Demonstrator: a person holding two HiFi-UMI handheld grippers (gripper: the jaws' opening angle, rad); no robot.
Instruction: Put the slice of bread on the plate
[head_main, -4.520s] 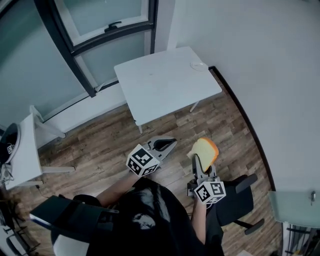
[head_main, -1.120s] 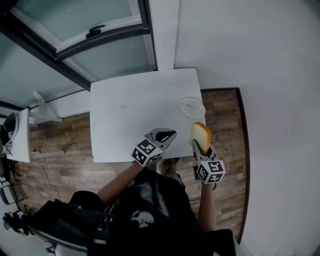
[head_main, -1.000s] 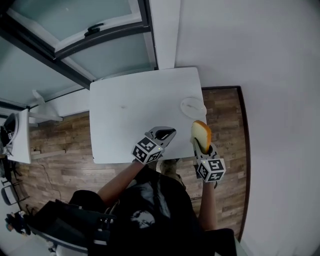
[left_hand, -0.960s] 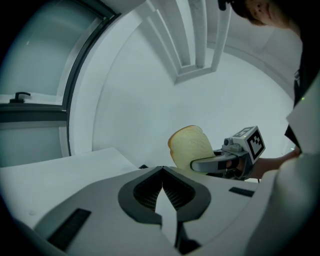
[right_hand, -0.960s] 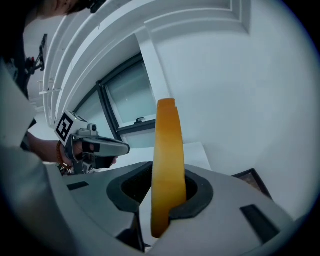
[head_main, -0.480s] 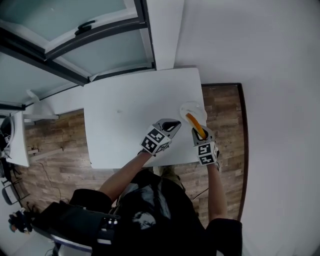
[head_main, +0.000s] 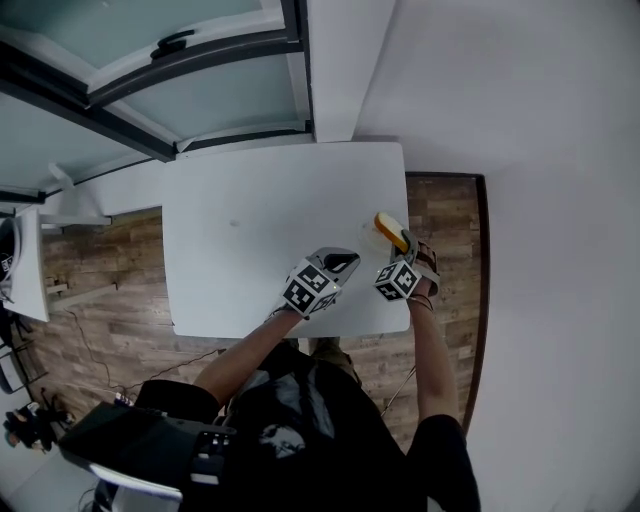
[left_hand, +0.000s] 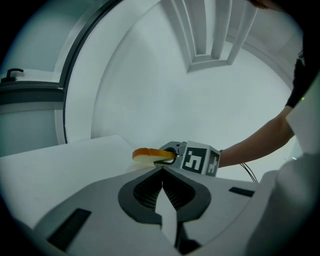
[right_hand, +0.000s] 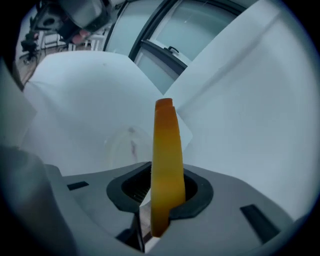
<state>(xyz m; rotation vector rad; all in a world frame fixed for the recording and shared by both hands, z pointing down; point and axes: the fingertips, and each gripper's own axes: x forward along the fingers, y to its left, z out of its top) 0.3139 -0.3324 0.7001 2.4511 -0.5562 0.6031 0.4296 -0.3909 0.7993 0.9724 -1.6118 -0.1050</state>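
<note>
Orange-crusted bread (head_main: 391, 231), pinched in our right gripper (head_main: 405, 250), has rolled flat and come down over the plate (right_hand: 107, 145) just ahead; we judge release is next.

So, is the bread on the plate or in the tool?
In the tool: the right tool grips the slice of bread; plate contact unclear.

Table (head_main: 260, 240) is looking smooth matt white, floor (head_main: 110, 290) grained wood planks, plate (right_hand: 112, 145) clear and glossy, bread (head_main: 391, 231) smooth-crusted, left gripper (left_hand: 161, 170) matt grey plastic with ribbed black pads (left_hand: 147, 192).
</note>
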